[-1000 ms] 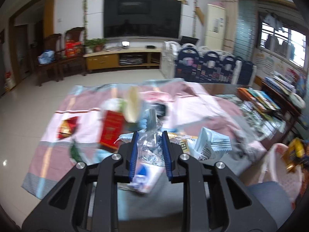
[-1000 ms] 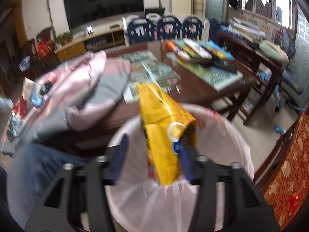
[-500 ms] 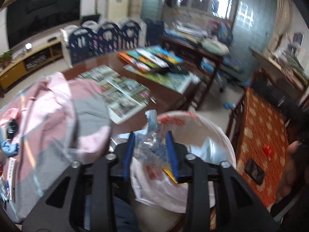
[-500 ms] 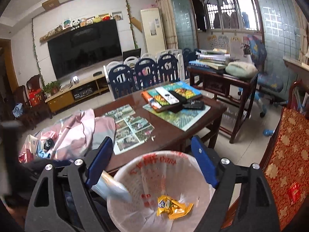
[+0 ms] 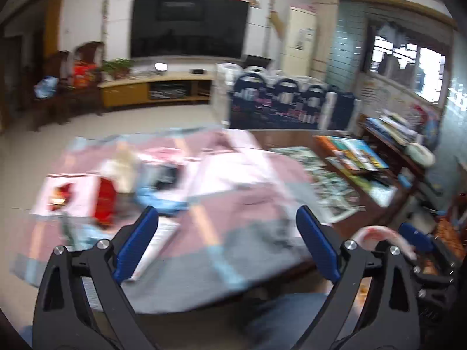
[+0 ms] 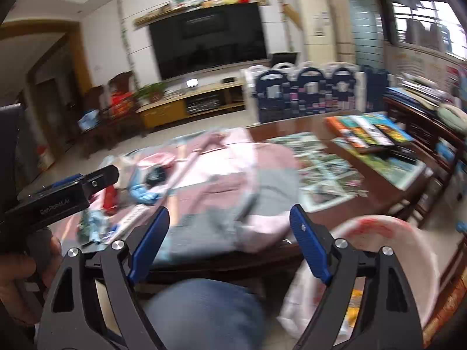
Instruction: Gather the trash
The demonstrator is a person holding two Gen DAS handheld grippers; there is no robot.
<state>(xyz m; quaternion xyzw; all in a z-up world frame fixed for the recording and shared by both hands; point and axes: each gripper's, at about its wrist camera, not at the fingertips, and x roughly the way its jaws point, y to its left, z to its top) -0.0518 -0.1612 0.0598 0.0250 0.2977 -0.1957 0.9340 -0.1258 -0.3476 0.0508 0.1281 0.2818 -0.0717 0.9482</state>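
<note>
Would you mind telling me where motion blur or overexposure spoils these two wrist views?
Left wrist view: the blanket and the litter on it are smeared by motion, the gripper's own fingers stay sharp, and the window is blown out. Right wrist view: similar smear across the blanket and books; the television is clearer.

Wall television [image 5: 188, 26] above low cabinet [image 5: 154, 90]

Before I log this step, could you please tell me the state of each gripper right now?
Left gripper: open, jaws have just been opening, nothing between them.
Right gripper: open, jaws opened further within the last second, nothing between them.
</note>
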